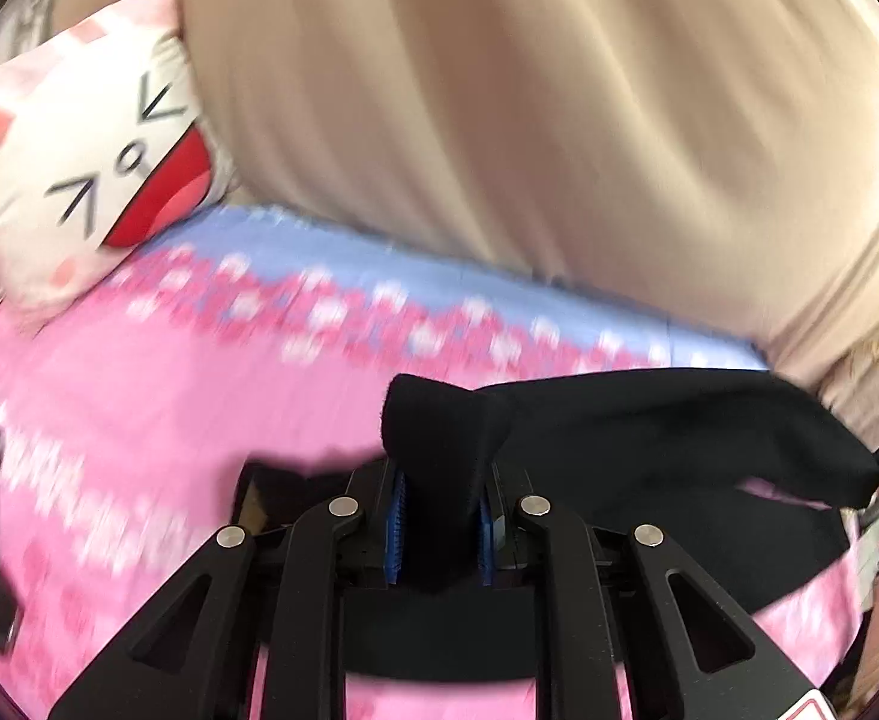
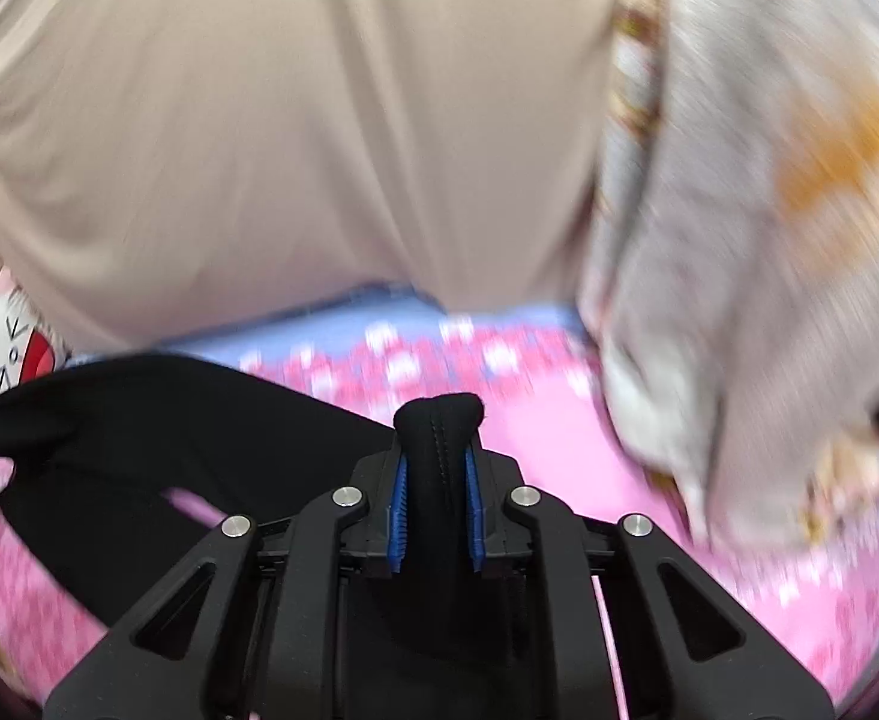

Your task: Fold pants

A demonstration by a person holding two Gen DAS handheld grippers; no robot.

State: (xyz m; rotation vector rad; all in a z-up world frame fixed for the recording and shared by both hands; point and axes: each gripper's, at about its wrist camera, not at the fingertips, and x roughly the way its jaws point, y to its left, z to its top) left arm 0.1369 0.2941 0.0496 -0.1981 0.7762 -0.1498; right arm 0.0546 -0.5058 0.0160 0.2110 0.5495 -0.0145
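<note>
Black pants (image 1: pixel 649 450) hang lifted above a pink floral bedsheet (image 1: pixel 139 396). My left gripper (image 1: pixel 439 504) is shut on a bunched edge of the black fabric, which sticks up between its blue pads (image 1: pixel 396 528). From there the cloth stretches taut to the right, toward the other gripper's tip at the frame edge. In the right wrist view my right gripper (image 2: pixel 437 504) is shut on a stitched fold of the same pants (image 2: pixel 169 420), and the cloth runs off to the left. The rest of the pants under both grippers is hidden.
A large beige cushion or bedding (image 1: pixel 499 120) rises behind the bed. A pink cat-face pillow (image 1: pixel 97 162) lies at the back left. A pale patterned quilt (image 2: pixel 739 240) is heaped at the right in the right wrist view. The sheet (image 2: pixel 559 432) has a blue band at its far edge.
</note>
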